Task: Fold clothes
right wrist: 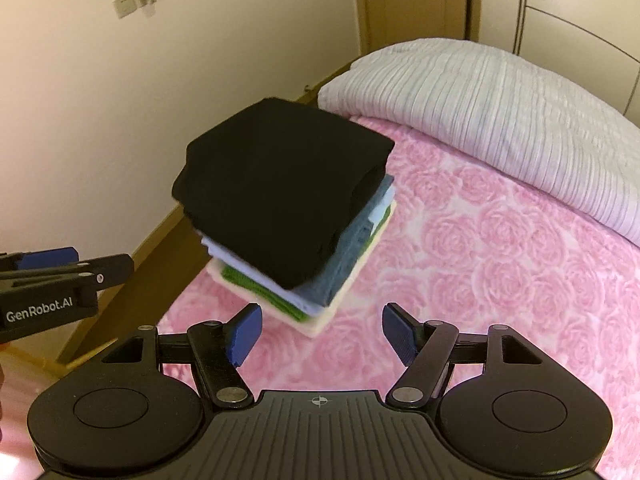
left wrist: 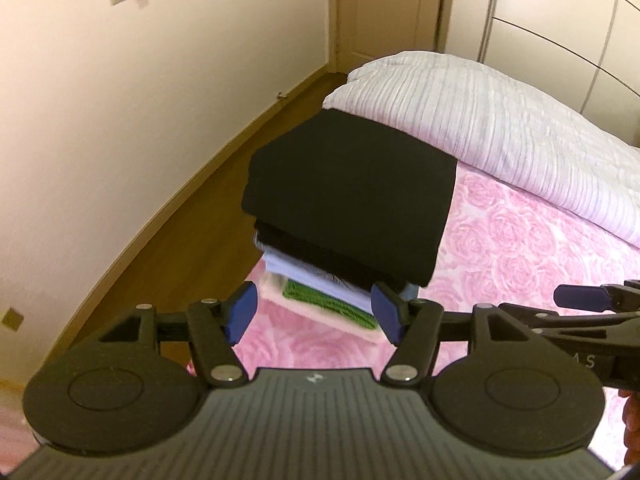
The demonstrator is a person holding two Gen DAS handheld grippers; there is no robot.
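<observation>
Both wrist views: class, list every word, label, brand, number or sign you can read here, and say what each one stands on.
"GenRobot.AI": white lettering on the side of the left tongs, seen in the right wrist view.
"A S": end of a longer word on the body of the right tongs, seen in the left wrist view; the rest is cut off.
Small logo mark on the left tongs' own body, no letters.
Wall plates: no readable text.
</observation>
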